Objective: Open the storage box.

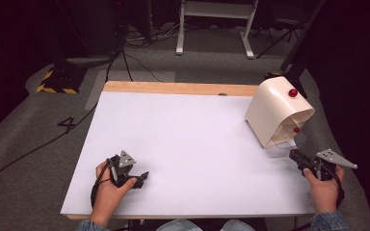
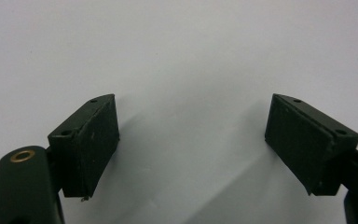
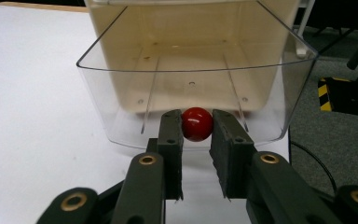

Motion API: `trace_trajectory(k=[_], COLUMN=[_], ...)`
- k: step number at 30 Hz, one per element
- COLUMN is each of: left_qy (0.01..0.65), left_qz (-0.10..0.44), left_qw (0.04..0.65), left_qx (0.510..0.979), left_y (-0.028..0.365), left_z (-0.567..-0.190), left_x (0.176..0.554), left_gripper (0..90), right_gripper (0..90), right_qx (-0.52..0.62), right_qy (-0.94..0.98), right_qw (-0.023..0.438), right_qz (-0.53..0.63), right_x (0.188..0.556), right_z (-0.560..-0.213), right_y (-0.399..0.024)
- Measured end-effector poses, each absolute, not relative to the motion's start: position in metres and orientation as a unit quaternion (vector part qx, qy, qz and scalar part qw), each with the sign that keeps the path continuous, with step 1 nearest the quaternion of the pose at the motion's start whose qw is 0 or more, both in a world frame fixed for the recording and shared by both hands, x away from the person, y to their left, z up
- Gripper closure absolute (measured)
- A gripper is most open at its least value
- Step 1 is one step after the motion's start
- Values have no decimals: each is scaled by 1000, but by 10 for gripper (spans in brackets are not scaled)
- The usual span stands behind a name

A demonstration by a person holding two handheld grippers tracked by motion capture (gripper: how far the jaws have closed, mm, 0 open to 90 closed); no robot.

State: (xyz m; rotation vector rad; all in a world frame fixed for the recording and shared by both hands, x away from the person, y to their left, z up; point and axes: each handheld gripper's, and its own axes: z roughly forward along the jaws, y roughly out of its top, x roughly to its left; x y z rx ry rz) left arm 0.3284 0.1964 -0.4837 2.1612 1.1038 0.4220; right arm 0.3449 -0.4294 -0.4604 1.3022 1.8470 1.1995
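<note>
A: Where's the red knob?
B: On the front of the clear drawer, pulled out of the cream box at the table's right edge. The right gripper pinches it.
A: And the left gripper?
B: Jaws spread wide, low over the bare white table near the front left

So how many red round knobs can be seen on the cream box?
2. One red round knob sits on top of the cream curved box. The other is on its clear plastic drawer, gripped by the right tool. Others may be hidden.
</note>
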Motion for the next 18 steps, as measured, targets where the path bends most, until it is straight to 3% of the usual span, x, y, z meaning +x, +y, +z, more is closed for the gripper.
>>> trace_trajectory(k=[18], left_qy=[423], left_qz=[161], left_qw=[333], left_qx=[827], left_y=[196], left_z=[-484], left_x=[328], left_gripper=[177], right_gripper=[740], right_qx=[496], right_qy=[692], right_qw=[281], right_qz=[444], right_x=[303], right_z=[-458], right_y=[-443])
